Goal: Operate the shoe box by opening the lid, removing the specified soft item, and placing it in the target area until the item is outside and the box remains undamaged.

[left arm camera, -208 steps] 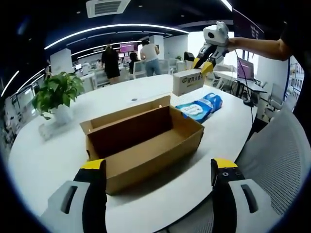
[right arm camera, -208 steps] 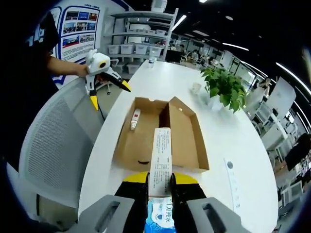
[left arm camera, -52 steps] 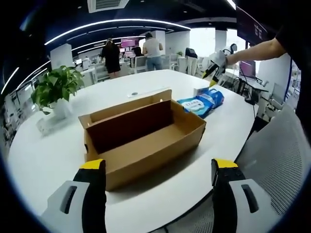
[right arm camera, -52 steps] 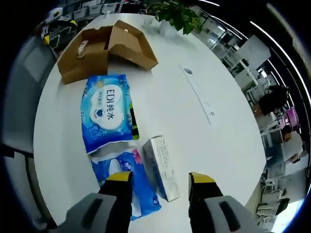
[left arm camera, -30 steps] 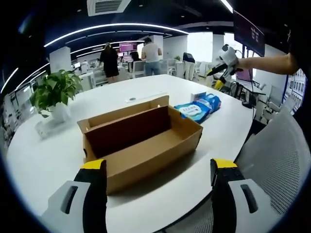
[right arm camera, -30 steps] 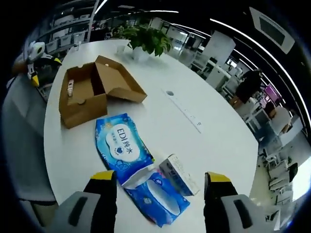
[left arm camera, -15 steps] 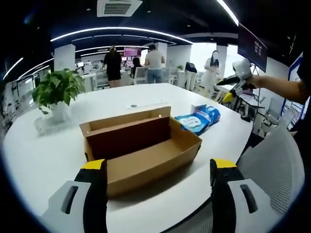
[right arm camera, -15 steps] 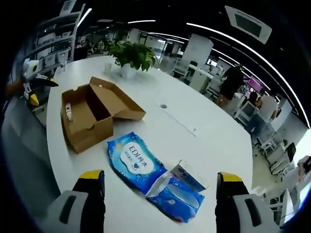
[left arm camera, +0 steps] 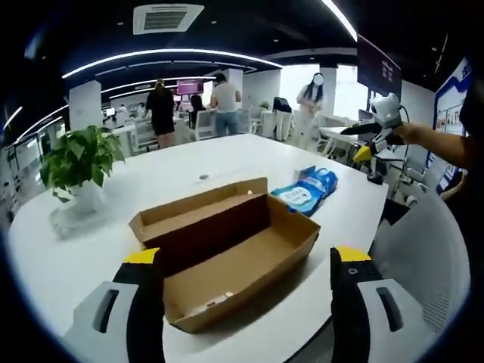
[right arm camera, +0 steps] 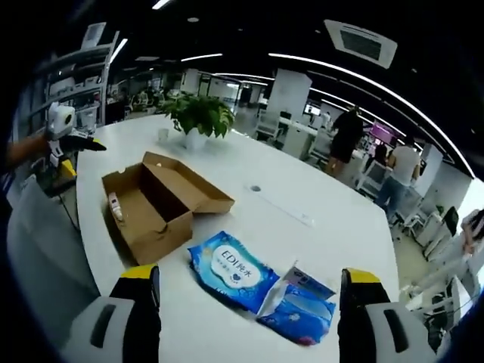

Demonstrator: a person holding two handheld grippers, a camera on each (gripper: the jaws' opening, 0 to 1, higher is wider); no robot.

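Both sets of tongs, left tongs (left arm camera: 246,302) and right tongs (right arm camera: 249,318), gape wide, grasping nothing. Shoe box (right arm camera: 155,208) sits lid-open on table (right arm camera: 318,227); blue wipes pack (right arm camera: 231,276) lies beside it.

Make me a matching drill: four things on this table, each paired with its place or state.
1. shoe box
2. plant
3. wipes pack
4. right gripper

A. jaws wide apart, empty
B. flat on the table between the box and the other packs
C. lid open
D. far end of the table, past the box

Pairs: 1-C, 2-D, 3-B, 4-A
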